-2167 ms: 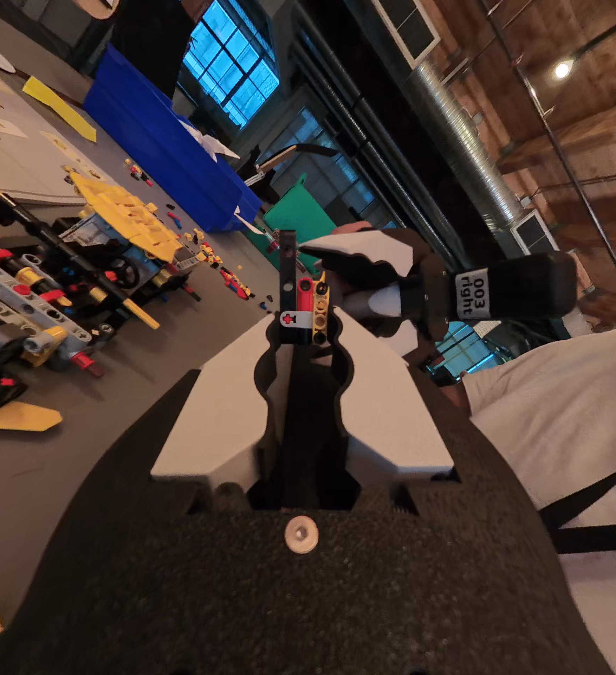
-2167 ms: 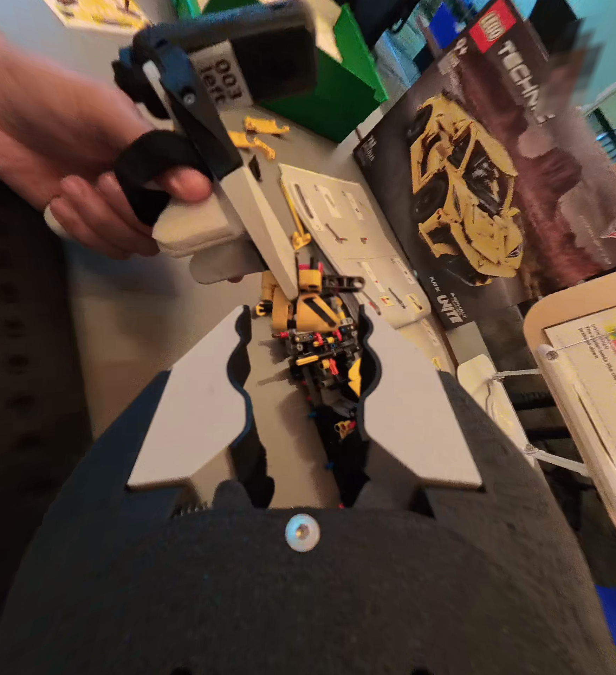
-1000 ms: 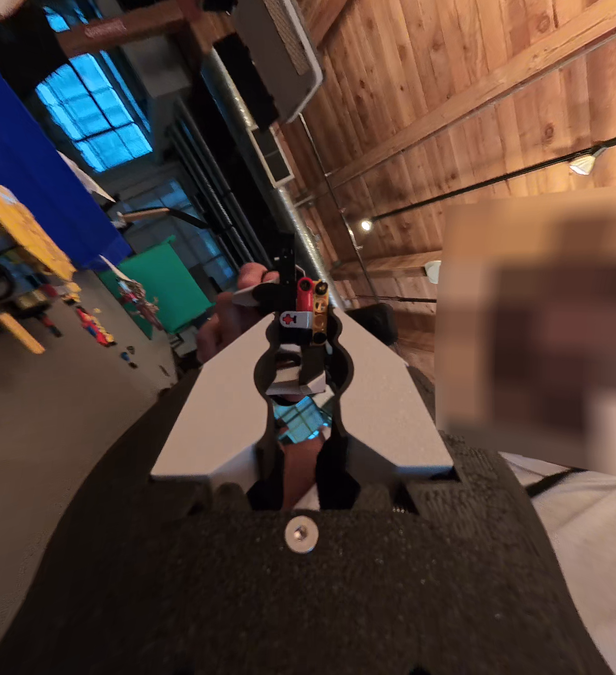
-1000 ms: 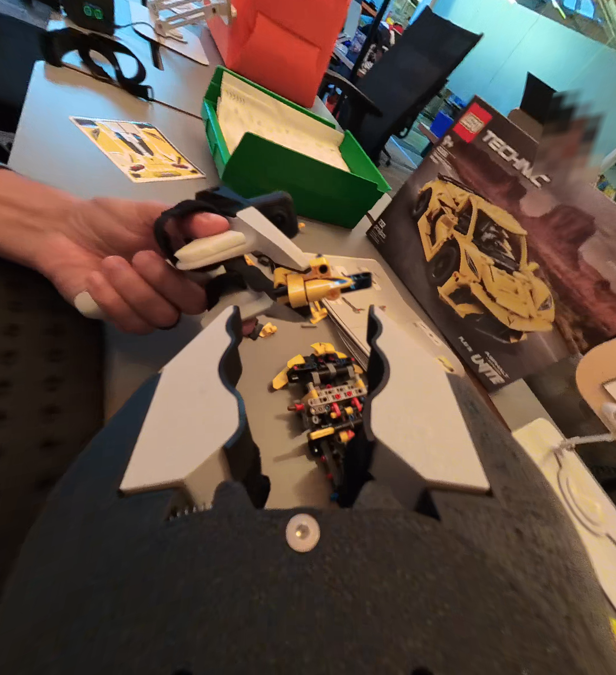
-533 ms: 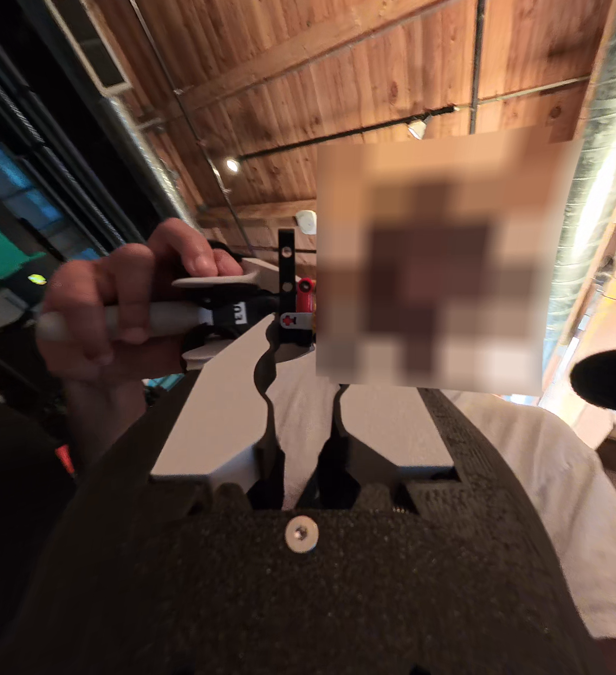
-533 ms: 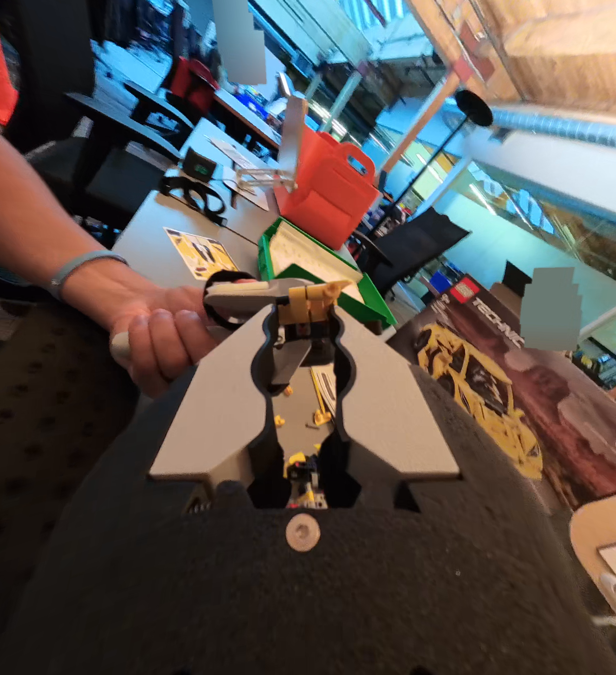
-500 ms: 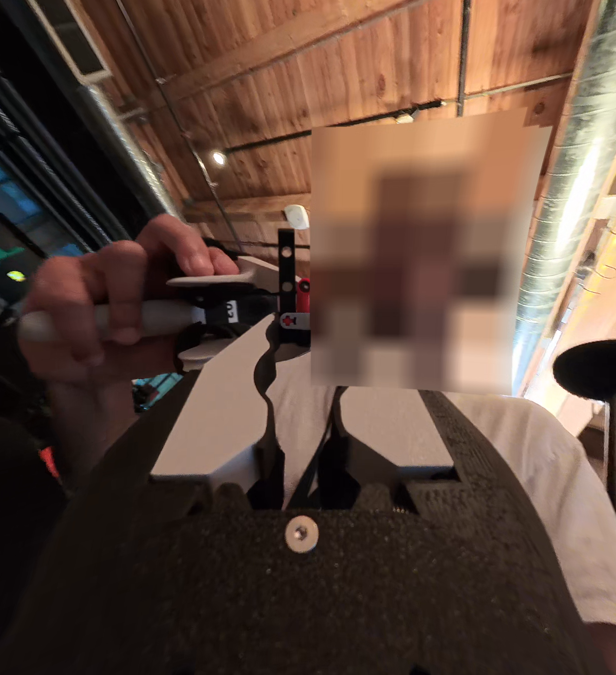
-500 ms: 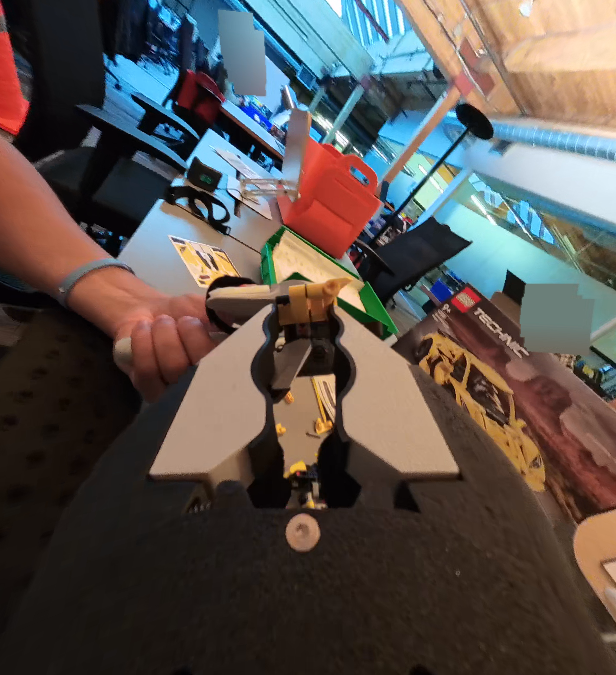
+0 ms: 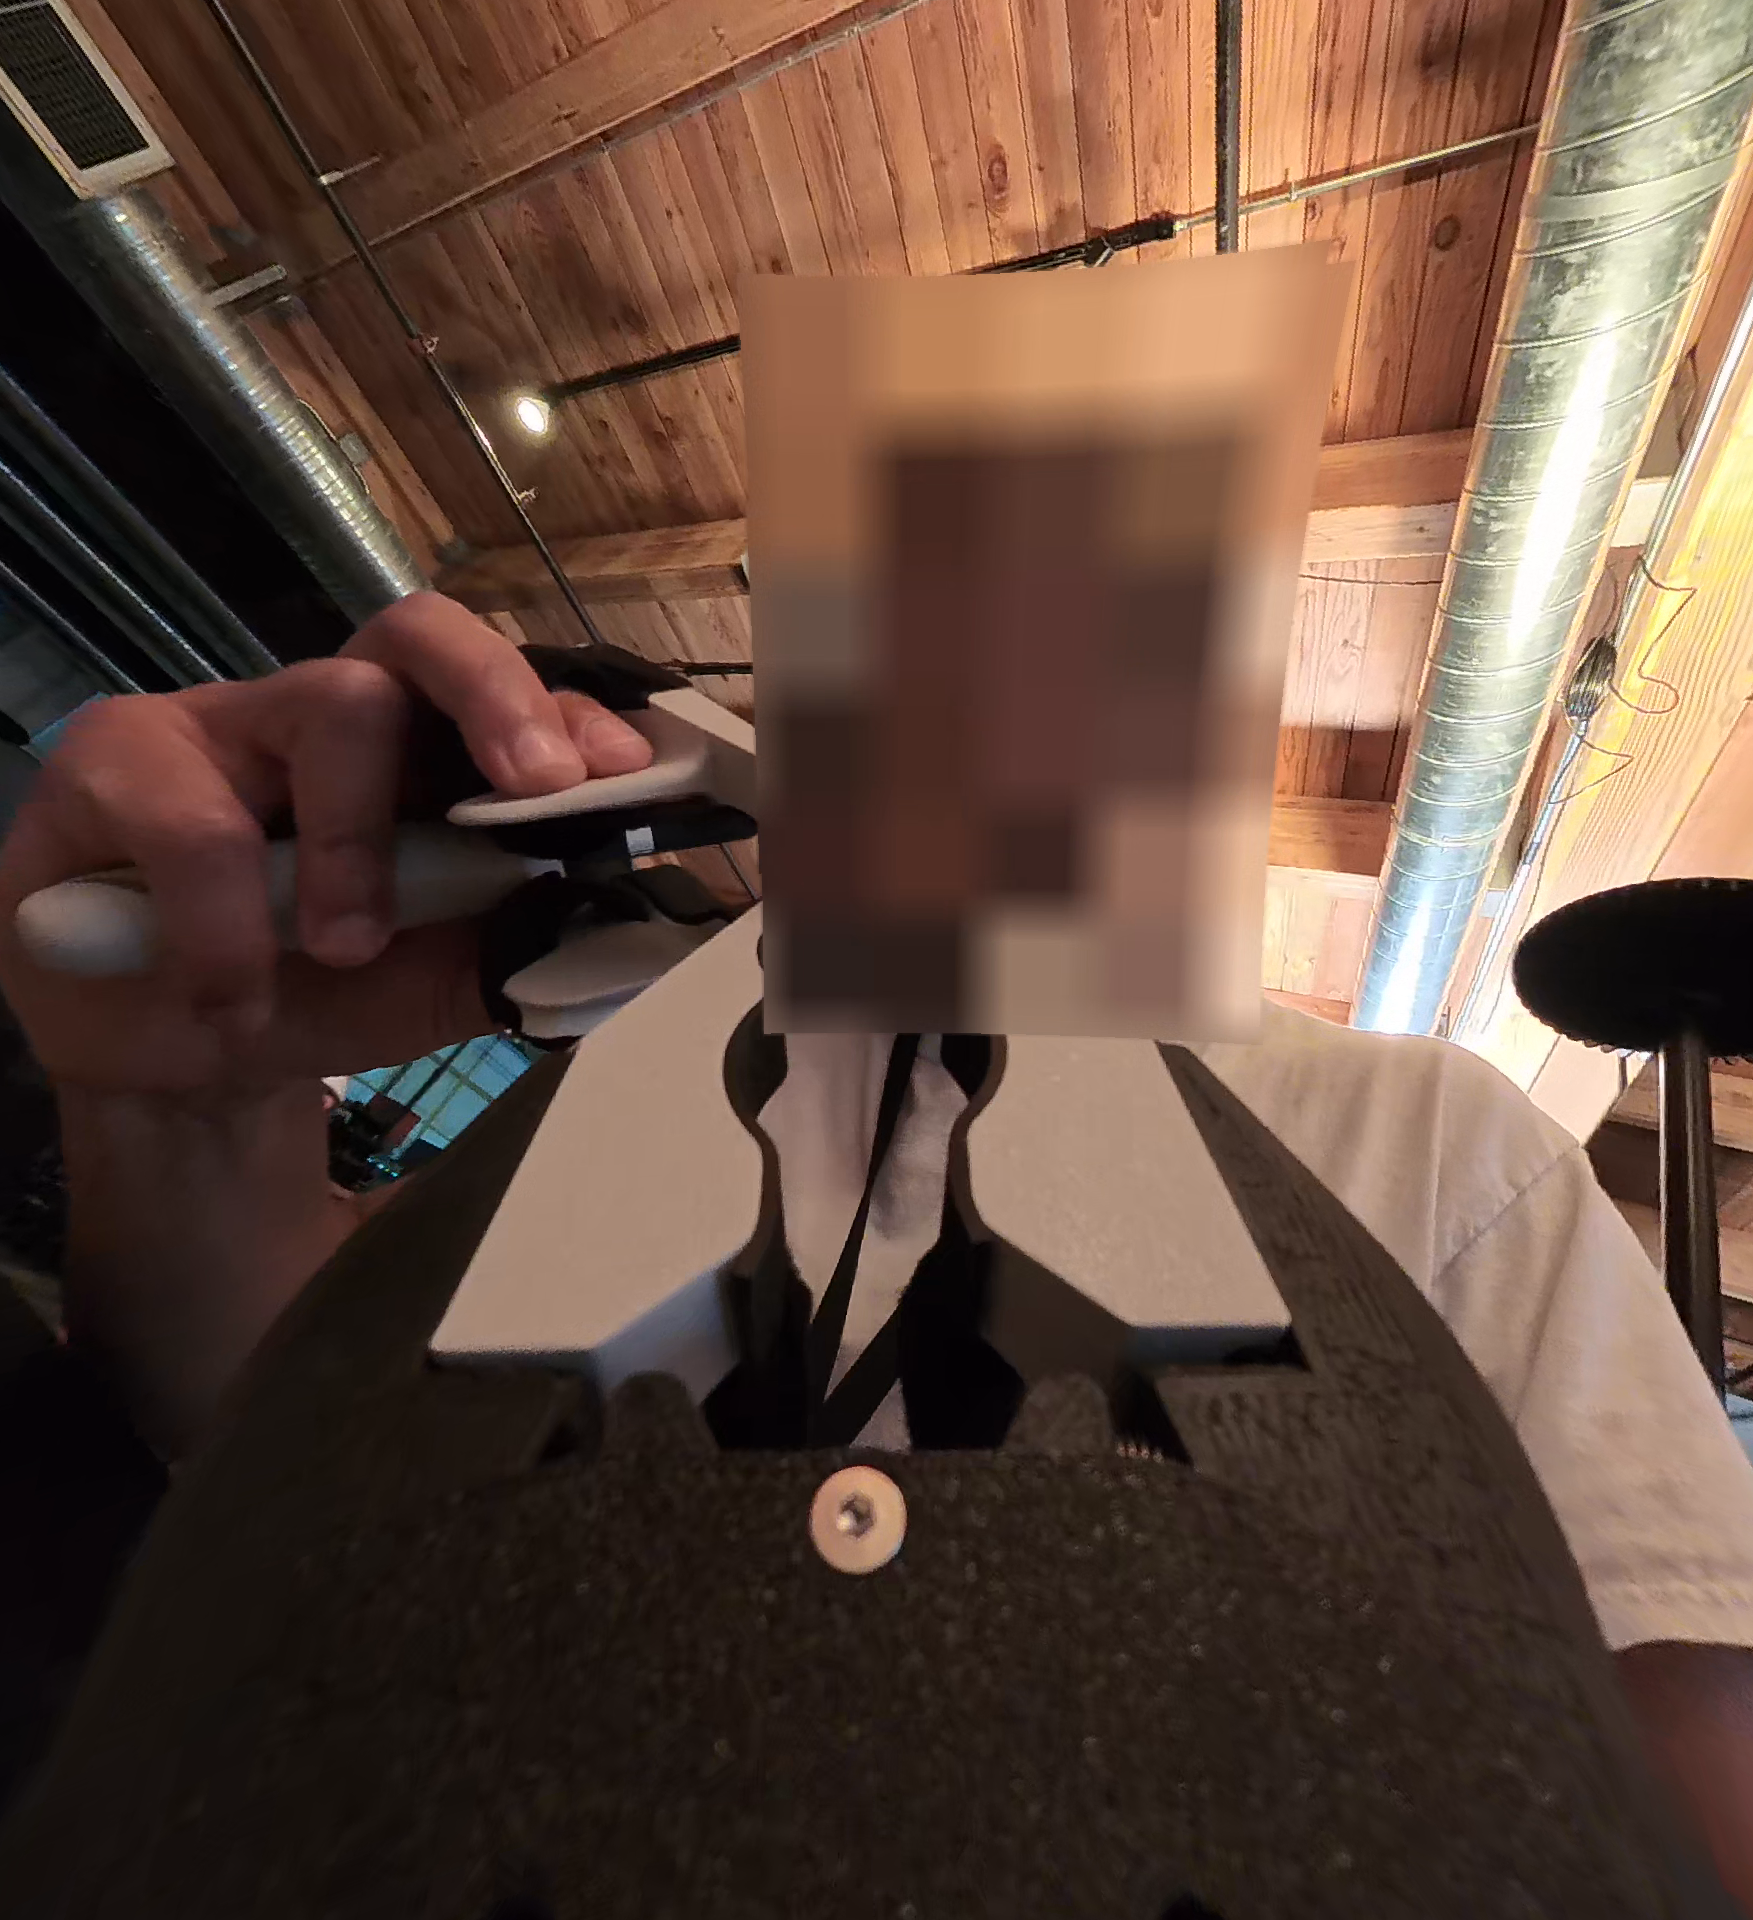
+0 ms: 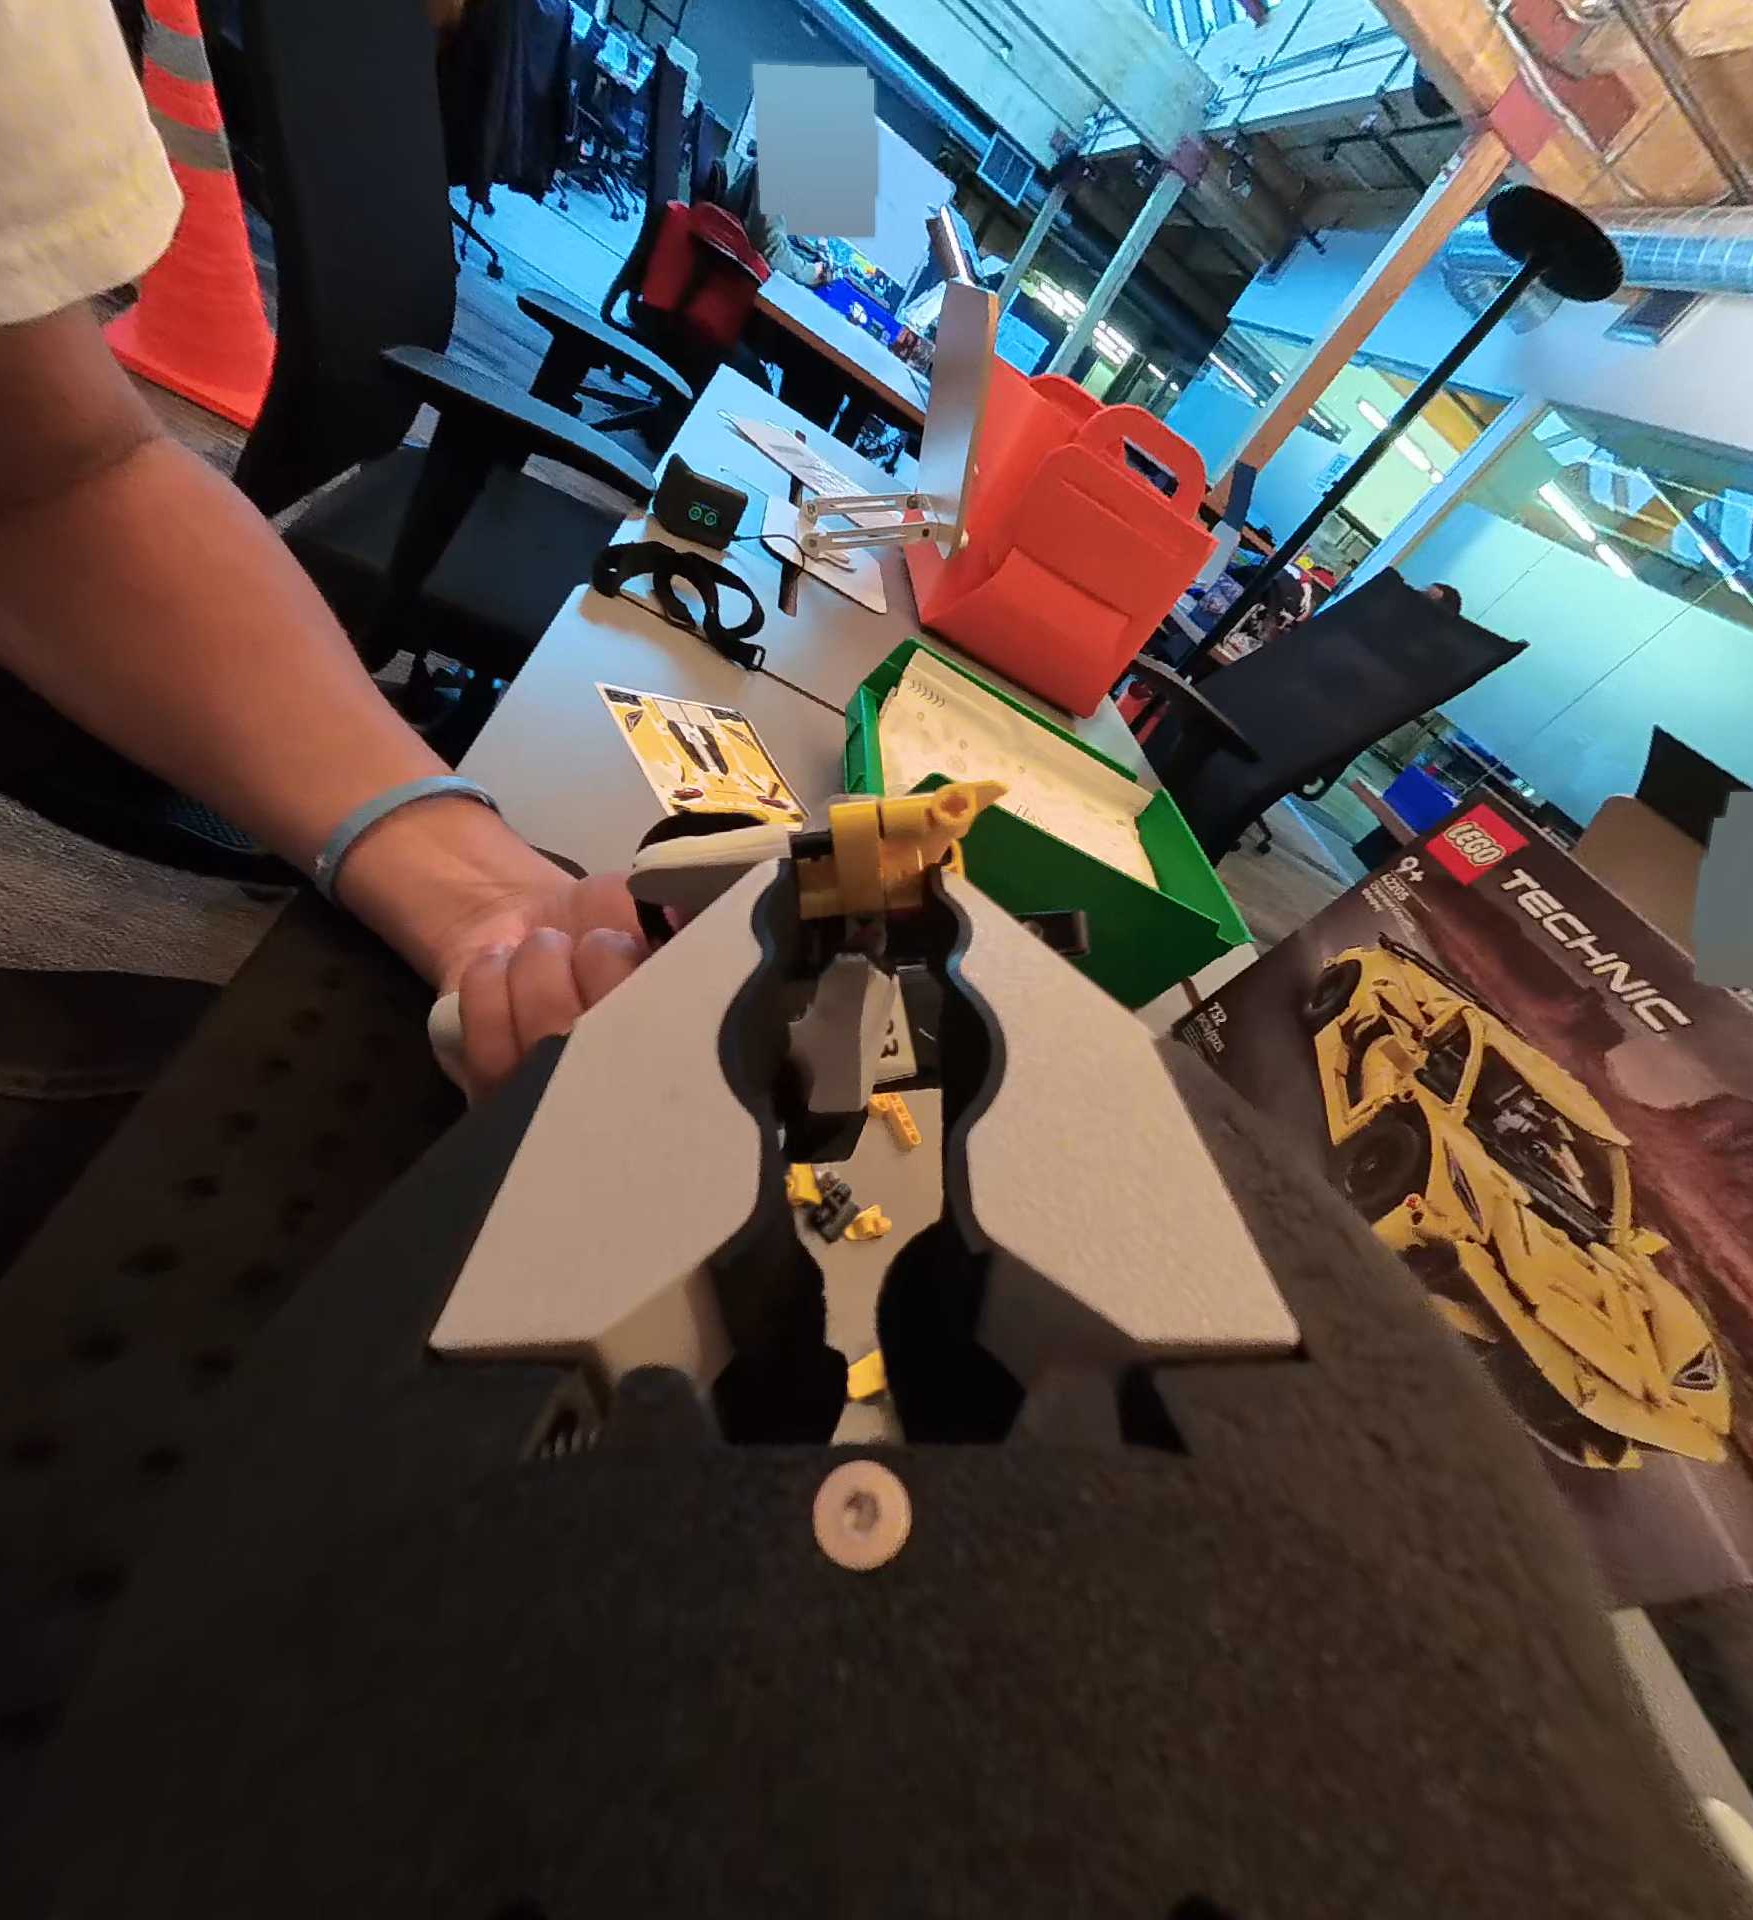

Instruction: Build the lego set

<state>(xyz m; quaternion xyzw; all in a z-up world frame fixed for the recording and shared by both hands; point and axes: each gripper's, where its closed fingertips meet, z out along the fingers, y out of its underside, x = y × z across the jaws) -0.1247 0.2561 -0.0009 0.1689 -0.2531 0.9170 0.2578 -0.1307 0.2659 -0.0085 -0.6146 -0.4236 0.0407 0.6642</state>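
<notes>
In the right wrist view my right gripper [image 10: 867, 883] is shut on a small yellow and black lego sub-assembly [image 10: 882, 847], held up above the table. My left gripper [image 10: 706, 862] reaches the same sub-assembly from the left, held by a hand [image 10: 529, 966]. In the left wrist view my left gripper [image 9: 867, 1039] has its fingers [image 9: 643, 1174] close together. Its tips and the piece are hidden behind a mosaic patch. The right gripper [image 9: 591, 800] shows at the left in the person's hand [image 9: 259, 831].
On the grey table [image 10: 560, 748] lie a sticker sheet [image 10: 706, 758], a green bin [image 10: 1080, 904], an orange bag [image 10: 1059, 561], the set's box [image 10: 1526, 1143] at the right and loose yellow pieces [image 10: 841, 1216] under the grippers. The left wrist view faces the person's white shirt [image 9: 1371, 1195] and the wooden ceiling. My left and right fingertips are right by each other.
Both grippers rose from the table toward the person. My right gripper, open a second ago, has shut on the yellow sub-assembly that the left one holds. The left view swung up to the ceiling.
</notes>
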